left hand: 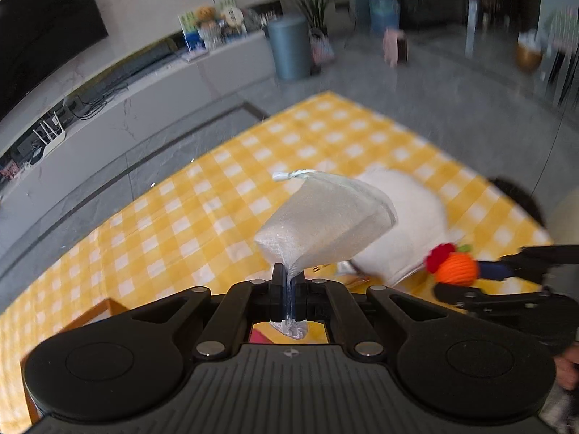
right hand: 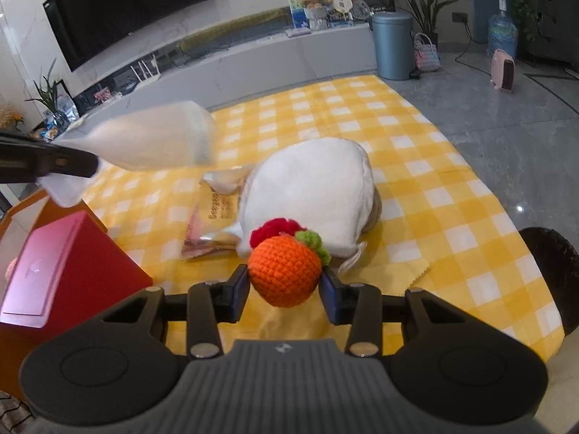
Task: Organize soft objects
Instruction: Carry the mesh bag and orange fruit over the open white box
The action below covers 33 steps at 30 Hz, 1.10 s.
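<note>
My left gripper point(left hand: 289, 278) is shut on the bottom corner of a pale satin drawstring pouch point(left hand: 325, 220), which stands up from the jaws above the yellow checked cloth point(left hand: 202, 209). In the right wrist view the same pouch point(right hand: 155, 141) hangs at the left, blurred, from the left gripper point(right hand: 88, 162). My right gripper point(right hand: 286, 284) is shut on an orange crochet fruit point(right hand: 282, 264) with red and green trim, also visible as the crochet fruit point(left hand: 456, 269) in the right gripper point(left hand: 466, 278). A white fluffy bag point(right hand: 311, 188) lies on the cloth just beyond it.
A red box point(right hand: 72, 264) stands at the left on a wooden tray point(left hand: 97, 311). Shiny plastic packets point(right hand: 213, 213) lie partly under the white bag. A dark round stool point(right hand: 553, 267) sits at the right table edge. A person's hand point(left hand: 568, 365) shows at the far right.
</note>
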{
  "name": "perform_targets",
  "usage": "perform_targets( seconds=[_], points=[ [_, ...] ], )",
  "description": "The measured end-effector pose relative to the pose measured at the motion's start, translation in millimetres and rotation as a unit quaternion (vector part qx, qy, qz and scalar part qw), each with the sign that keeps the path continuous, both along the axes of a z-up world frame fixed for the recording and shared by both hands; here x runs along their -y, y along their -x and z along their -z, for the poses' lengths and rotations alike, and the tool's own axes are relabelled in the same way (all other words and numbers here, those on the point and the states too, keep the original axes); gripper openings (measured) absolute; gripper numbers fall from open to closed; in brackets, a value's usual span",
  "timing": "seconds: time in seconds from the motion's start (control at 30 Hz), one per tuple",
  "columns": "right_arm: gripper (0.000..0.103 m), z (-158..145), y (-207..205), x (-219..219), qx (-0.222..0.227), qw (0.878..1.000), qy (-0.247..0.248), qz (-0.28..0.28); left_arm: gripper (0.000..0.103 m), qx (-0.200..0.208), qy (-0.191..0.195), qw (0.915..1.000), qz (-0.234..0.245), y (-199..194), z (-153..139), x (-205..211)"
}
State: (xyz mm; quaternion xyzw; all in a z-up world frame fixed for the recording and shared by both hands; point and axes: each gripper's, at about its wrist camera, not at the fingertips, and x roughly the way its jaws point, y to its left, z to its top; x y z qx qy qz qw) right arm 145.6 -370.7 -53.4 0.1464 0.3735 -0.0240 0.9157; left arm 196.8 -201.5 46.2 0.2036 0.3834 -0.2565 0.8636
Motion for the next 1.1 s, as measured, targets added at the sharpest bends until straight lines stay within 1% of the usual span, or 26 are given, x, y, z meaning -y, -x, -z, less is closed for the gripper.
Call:
perform_targets(
  seconds=[0.07, 0.2, 0.23, 0.37, 0.5, 0.63, 0.87, 0.93, 1.1],
  points=[
    [0.041, -4.9, 2.4, -1.5, 0.01, 1.0, -0.004, -0.003, 0.003, 0.003, 0.025, 0.9997, -0.004, 9.1, -9.9, -13.1],
    [0.041, -15.6, 7.9, -8.0, 0.031, 0.999, -0.008, -0.023, 0.003, 0.013, 0.049, 0.9987, -0.007, 26.7, -21.2, -37.4],
    [0.041, -18.6, 9.1, -10.5, 0.037, 0.999, -0.009, -0.03, 0.003, 0.014, 0.064, 0.9978, -0.016, 29.8, -23.2, -45.3],
    [0.041, -32.6, 15.1, -22.2, 0.06, 0.997, -0.007, -0.047, 0.003, 0.006, 0.114, 0.993, -0.032, 38.0, -28.3, -71.1],
    [0.041, -47.5, 23.6, -34.0, 0.085, 0.994, -0.004, -0.065, 0.003, 0.009, 0.144, 0.9886, -0.045, 44.5, -30.4, -94.2],
    [0.041, -62.5, 30.5, -44.6, 0.112, 0.992, 0.004, -0.062, 0.003, 0.002, 0.184, 0.9807, -0.066, 45.9, -30.0, -121.0],
    [0.041, -86.7, 41.6, -63.1, 0.148, 0.986, 0.011, -0.074, 0.003, 0.001, 0.218, 0.9711, -0.098, 50.2, -26.5, -163.2],
    [0.041, -92.7, 44.2, -69.9, 0.155, 0.985, 0.017, -0.076, 0.003, 0.001, 0.222, 0.9693, -0.105, 51.1, -25.6, -173.0],
    [0.041, -104.2, 47.8, -86.4, 0.169, 0.984, 0.022, -0.056, 0.003, 0.008, 0.238, 0.9639, -0.12, 55.9, -23.3, -195.6]
  ],
)
